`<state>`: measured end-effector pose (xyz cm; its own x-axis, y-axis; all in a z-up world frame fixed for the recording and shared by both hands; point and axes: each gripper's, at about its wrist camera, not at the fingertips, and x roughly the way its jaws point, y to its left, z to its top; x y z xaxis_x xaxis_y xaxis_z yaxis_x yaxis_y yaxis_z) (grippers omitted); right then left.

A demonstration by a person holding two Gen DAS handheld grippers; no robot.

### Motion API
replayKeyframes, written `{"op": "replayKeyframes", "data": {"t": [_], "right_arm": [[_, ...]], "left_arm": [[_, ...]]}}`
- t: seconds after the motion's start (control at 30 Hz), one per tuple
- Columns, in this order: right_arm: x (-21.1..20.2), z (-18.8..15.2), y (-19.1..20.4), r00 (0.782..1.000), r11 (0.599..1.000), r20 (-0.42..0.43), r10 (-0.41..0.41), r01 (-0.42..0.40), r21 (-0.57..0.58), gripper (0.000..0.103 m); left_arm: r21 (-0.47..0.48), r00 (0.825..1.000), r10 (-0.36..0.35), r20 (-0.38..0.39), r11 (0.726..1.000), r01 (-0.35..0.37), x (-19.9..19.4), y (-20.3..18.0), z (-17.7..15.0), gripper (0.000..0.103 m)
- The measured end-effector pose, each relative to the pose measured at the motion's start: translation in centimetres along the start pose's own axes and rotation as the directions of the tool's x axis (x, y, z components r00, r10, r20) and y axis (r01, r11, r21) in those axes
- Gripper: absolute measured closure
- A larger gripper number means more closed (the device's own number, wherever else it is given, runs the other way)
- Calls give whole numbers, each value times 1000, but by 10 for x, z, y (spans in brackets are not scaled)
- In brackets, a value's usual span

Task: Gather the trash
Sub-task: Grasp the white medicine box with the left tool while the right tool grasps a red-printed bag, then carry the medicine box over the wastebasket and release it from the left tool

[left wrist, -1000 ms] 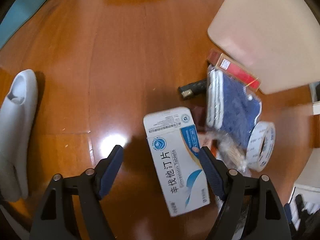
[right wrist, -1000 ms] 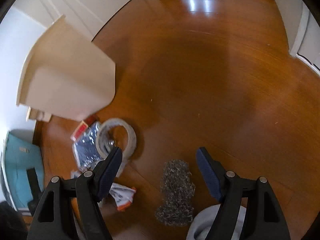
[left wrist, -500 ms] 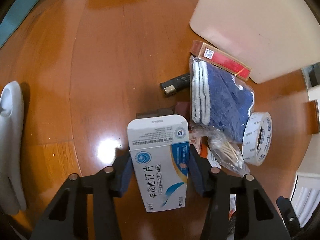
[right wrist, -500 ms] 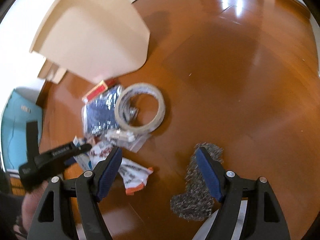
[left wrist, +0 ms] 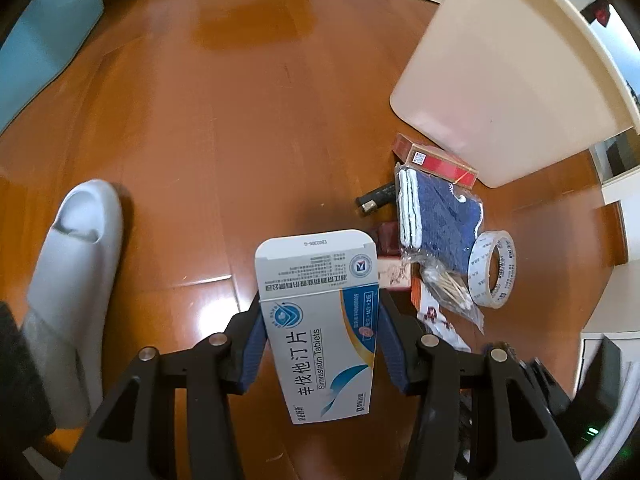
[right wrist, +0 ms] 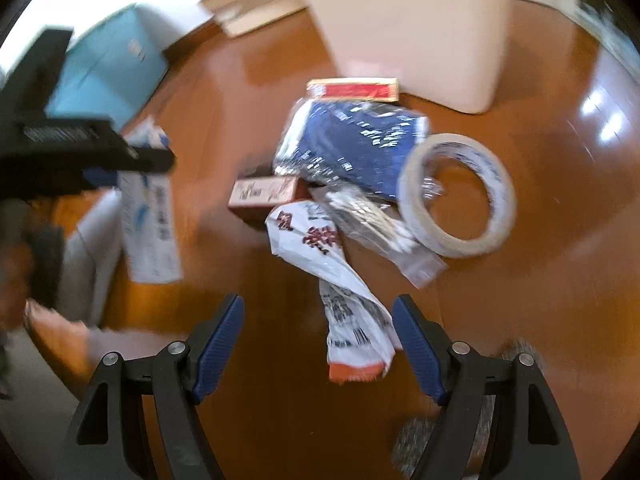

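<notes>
My left gripper [left wrist: 320,344] is shut on a white-and-blue tablet box [left wrist: 316,280] and holds it clear of the wooden floor. The right wrist view shows that box [right wrist: 150,228] hanging from the left gripper at the left. My right gripper [right wrist: 318,308] hovers over a crumpled white wrapper [right wrist: 320,248]. Its jaws are closing, the wrapper's tail lies between them, and the pads do not touch it. The trash pile holds a bagged blue cloth [right wrist: 352,144], a tape roll [right wrist: 456,196] and a red box [right wrist: 352,90]. A cream bin [left wrist: 500,80] stands behind the pile.
A grey slipper [left wrist: 72,280] lies at the left, a teal box [left wrist: 40,40] at the far left. A bag of cotton swabs [left wrist: 448,284] and a small black item [left wrist: 374,200] sit in the pile. Steel wool [right wrist: 416,440] lies under the right gripper's right finger.
The left gripper closed on the tablet box and lifted it off the floor. The right gripper rolled and swung from the steel wool over to the trash pile.
</notes>
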<state>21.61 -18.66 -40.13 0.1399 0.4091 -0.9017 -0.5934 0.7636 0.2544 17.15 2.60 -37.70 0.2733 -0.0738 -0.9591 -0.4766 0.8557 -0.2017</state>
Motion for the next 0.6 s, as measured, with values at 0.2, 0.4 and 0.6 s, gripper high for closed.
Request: {"op": "replayKeyframes", "data": {"t": [0.2, 0.4, 0.6], "right_arm": [[24, 12, 24, 996, 975, 4, -85, 84, -203, 32], [50, 12, 33, 991, 950, -39, -127, 111, -290, 79], [44, 9, 32, 996, 966, -14, -94, 87, -245, 85]], "left_arm": [[0, 1000, -22, -5, 1000, 22, -1, -4, 3, 54], [9, 999, -38, 25, 999, 37, -15, -10, 13, 54], [30, 996, -50, 69, 998, 48, -34, -16, 25, 54]]}}
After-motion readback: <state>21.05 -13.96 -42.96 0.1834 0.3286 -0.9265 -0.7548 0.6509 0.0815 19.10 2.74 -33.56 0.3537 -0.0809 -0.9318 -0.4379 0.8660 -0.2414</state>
